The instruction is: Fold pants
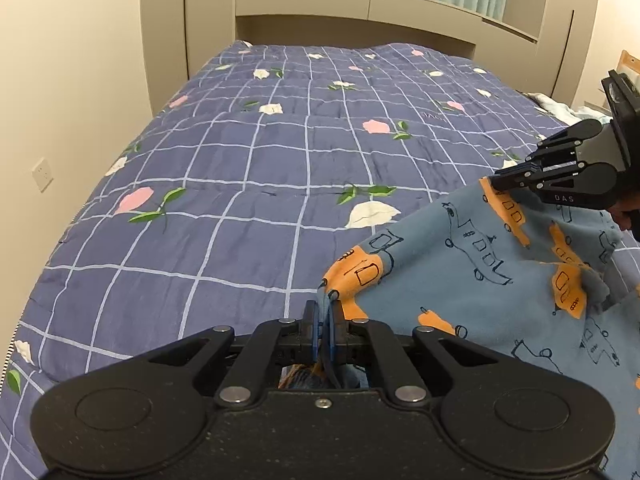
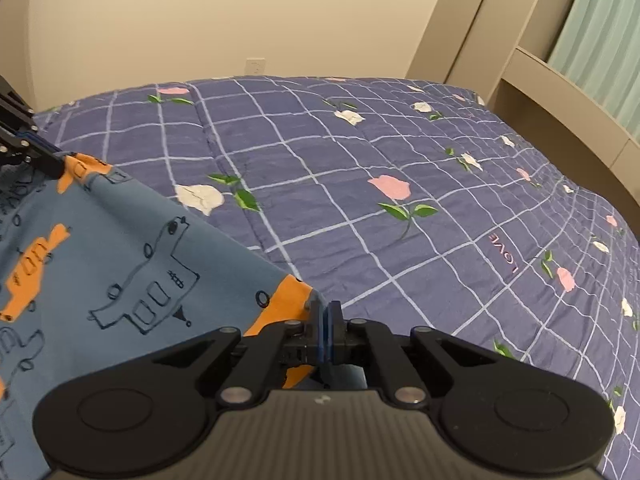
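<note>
Two claws, blue-orange vehicle-print pants (image 1: 480, 280) taut between

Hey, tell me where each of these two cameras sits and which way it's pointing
Left wrist: sits on the left gripper, looks up the bed toward the headboard shelf; its jaws pinch the pants; the right gripper and a bit of hand show at right.
Right wrist: sits on the right gripper, looks across the bed to a wall; the left gripper shows at left.
Shared: pants, bed, both grippers.
</note>
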Tool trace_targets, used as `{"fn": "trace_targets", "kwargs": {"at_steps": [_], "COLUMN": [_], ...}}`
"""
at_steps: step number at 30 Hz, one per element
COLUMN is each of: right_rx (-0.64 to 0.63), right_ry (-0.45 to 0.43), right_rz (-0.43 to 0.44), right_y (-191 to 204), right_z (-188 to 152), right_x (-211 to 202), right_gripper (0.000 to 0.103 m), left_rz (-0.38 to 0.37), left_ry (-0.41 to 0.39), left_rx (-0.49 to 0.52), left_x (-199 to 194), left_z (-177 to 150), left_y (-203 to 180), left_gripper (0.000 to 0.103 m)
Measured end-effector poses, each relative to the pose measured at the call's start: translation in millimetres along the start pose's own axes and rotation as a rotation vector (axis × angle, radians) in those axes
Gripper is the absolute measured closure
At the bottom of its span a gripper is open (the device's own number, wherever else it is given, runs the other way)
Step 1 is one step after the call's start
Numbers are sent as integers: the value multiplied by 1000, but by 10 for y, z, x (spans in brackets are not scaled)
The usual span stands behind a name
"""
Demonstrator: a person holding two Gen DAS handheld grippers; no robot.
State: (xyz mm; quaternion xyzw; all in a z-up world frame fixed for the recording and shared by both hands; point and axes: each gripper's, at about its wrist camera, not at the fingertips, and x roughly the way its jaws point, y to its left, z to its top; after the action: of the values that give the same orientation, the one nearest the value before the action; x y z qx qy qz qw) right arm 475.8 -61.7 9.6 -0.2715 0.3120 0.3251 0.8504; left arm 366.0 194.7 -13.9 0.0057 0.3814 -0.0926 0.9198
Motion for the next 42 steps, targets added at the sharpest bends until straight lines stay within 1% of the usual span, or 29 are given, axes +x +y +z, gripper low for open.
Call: {"fn": "trace_targets", "kwargs": {"at_steps": [3, 4, 9, 12, 16, 21, 25, 29, 31, 33, 36, 38, 40, 42], "right_rx": [0, -2, 12, 13, 27, 28, 47, 72, 74, 77, 58, 40, 22, -3], "right_ry": [-33, -55, -157, -199, -240, -245, -226, -174, -153, -142, -139, -141, -142, -141], "right_rz": [-19, -29, -65, -81, -92, -113, -123, -118, -117, -119, -130, -138, -138, -138], "right_y": [28, 38, 116, 218, 427, 816, 1108, 1367, 1478, 1570, 1653, 1689, 1707, 1734], "right_z": [-44, -66, -192, -307, -554, -941, -1254, -1515, -1635, -1728, -1775, -1779, -1788, -1810], "right_x": [-97, -186, -784, -1169, -1705, -2182, -2391, -2403, -2376, -2372, -2372, -2422, -2479, -2533], "right_gripper": [101, 101, 101, 101, 101, 101, 101, 101, 101, 101, 101, 101, 101, 102], "left_rz": [-3, -7, -42, -61, -66, -55, -56, -66, -74, -80, -87, -109, -120, -108], "left_ry": [-39, -57, -156, -202, -239, -271, -265, -221, -196, -178, -183, -187, -194, -195], "left_rx": [12, 23, 105, 169, 265, 408, 535, 644, 663, 656, 658, 667, 701, 749], "left_x": [-123, -182, -580, -815, -1103, -1332, -1415, -1412, -1389, -1372, -1422, -1457, -1532, -1566], "left_z": [-29, -42, -128, -214, -440, -833, -1194, -1545, -1666, -1752, -1822, -1806, -1858, -1943], "left_y": [-44, -66, -210, -350, -574, -860, -1045, -1166, -1190, -1190, -1191, -1170, -1196, -1229], "left_gripper": [98, 98, 98, 98, 98, 98, 97, 96, 96, 96, 98, 99, 99, 99]}}
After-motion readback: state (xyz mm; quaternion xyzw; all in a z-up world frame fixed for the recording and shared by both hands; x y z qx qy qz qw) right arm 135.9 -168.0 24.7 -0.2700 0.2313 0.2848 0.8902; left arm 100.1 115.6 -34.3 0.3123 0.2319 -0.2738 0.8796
